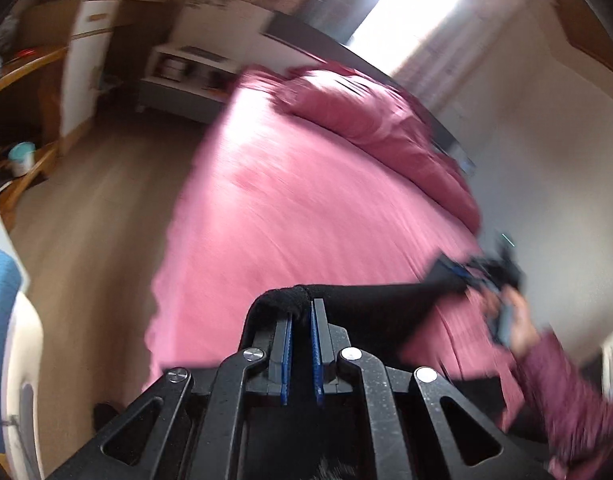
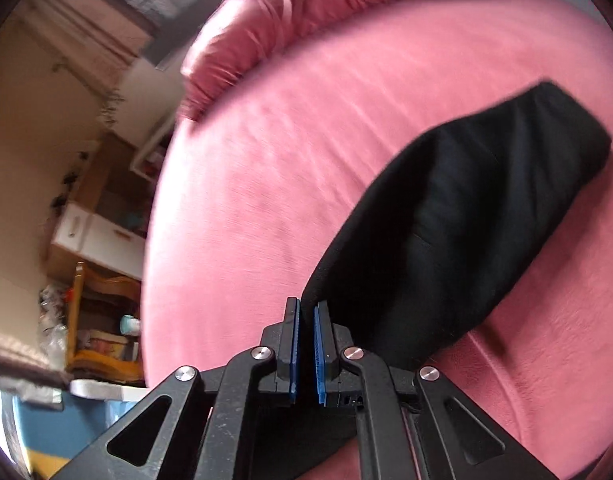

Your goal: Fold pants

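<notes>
Your left wrist camera sits just behind its gripper and looks forward and down along the bed toward the pillows and a bright window. It is tilted, so the floor and shelves fall to its left. At its right edge it catches your right hand and the other gripper.

Your right wrist camera sits just behind its own gripper, angled more steeply down and nearer the bed. It faces across the sheet toward the pillows.

Both views share the bed, the pillows and the pants. Both frames are motion-blurred.
</notes>
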Action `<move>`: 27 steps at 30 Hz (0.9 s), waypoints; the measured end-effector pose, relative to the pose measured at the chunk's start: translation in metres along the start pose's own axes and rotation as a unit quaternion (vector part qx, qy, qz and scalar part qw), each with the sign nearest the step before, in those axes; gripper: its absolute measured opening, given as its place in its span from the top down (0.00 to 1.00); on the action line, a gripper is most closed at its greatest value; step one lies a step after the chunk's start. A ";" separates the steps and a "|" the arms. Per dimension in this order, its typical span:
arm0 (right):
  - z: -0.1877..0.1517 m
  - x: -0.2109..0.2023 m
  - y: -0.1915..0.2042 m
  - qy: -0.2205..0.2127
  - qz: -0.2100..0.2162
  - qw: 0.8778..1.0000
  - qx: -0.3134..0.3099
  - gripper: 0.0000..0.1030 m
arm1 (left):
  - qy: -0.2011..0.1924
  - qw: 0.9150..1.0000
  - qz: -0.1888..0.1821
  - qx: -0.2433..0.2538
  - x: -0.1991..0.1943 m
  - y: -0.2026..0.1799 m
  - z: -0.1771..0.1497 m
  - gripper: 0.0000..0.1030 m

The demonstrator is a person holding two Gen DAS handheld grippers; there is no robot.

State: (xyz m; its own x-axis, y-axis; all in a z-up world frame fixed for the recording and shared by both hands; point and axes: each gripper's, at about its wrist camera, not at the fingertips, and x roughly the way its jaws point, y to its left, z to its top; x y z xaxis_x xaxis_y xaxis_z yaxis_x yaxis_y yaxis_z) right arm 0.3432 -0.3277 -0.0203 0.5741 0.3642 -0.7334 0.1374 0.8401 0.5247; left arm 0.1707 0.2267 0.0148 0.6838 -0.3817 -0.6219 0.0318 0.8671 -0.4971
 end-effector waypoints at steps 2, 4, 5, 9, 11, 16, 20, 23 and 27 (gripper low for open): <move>-0.006 -0.029 0.004 -0.021 0.029 0.999 -0.009 0.94 | -0.010 1.000 0.015 -0.026 0.011 0.015 0.027 0.92; -0.020 -0.058 0.006 -0.037 0.052 0.998 -0.025 0.94 | -0.013 0.999 0.031 -0.035 0.024 0.022 0.048 0.92; -0.029 -0.071 0.005 -0.042 0.063 0.997 -0.031 0.94 | -0.017 0.998 0.044 -0.036 0.029 0.023 0.054 0.92; -0.082 -0.114 -0.014 -0.048 0.088 0.994 -0.041 0.94 | -0.027 0.999 0.043 -0.020 0.033 0.013 0.052 0.92; -0.110 -0.128 -0.026 -0.036 0.091 0.994 -0.040 0.94 | -0.032 0.999 0.028 -0.019 0.024 0.012 0.037 0.92; -0.180 -0.125 -0.058 0.007 0.066 0.997 -0.025 0.94 | -0.030 0.999 0.008 -0.031 0.000 0.024 -0.016 0.92; -0.222 -0.116 -0.075 0.036 0.041 0.998 -0.016 0.94 | -0.015 0.999 0.018 -0.047 -0.017 0.037 -0.069 0.92; -0.245 -0.115 -0.087 0.049 0.022 0.998 -0.014 0.94 | 0.004 0.997 0.025 -0.074 -0.022 0.051 -0.106 0.92; -0.263 -0.109 -0.098 0.057 -0.004 0.998 -0.013 0.94 | 0.034 0.994 0.043 -0.099 -0.019 0.067 -0.145 0.92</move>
State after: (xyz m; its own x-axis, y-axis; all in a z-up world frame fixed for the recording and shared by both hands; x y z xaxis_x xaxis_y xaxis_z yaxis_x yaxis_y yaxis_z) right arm 0.0548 -0.3442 -0.1050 0.4776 0.3994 -0.7825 0.1196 0.8528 0.5083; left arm 0.0540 0.2454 -0.0939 0.6269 -0.3362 -0.7028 -0.1724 0.8199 -0.5459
